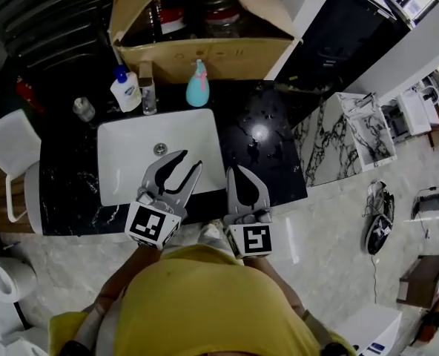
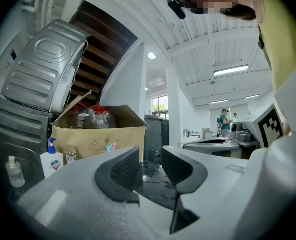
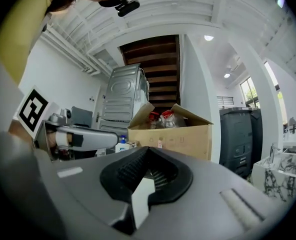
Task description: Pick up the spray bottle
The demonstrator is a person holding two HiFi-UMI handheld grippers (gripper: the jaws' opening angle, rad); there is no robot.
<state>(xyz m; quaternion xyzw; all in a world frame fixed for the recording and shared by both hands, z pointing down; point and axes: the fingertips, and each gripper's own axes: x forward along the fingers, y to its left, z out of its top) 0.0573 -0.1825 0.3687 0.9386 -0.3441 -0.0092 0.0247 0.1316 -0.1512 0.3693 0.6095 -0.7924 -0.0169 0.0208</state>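
The spray bottle (image 1: 197, 84), teal with a pink trigger, stands upright on the black counter (image 1: 260, 136) behind the white sink (image 1: 130, 143), just in front of a cardboard box. Both grippers hover at the sink's near edge, well short of the bottle. My left gripper (image 1: 190, 160) is open over the basin, with nothing between its pads (image 2: 125, 170). My right gripper (image 1: 234, 172) is shut and empty above the counter to the sink's right. The spray bottle (image 2: 110, 146) shows small and far past the left jaws, and the same bottle (image 3: 160, 144) shows beyond the right gripper (image 3: 147, 159).
An open cardboard box (image 1: 205, 54) with plastic bottles stands at the counter's back. A white pump bottle (image 1: 124, 89) and two small clear bottles (image 1: 148, 95) stand to the left of the spray bottle. A white chair (image 1: 12, 154) is at left; a marble-patterned stand (image 1: 331, 139) at right.
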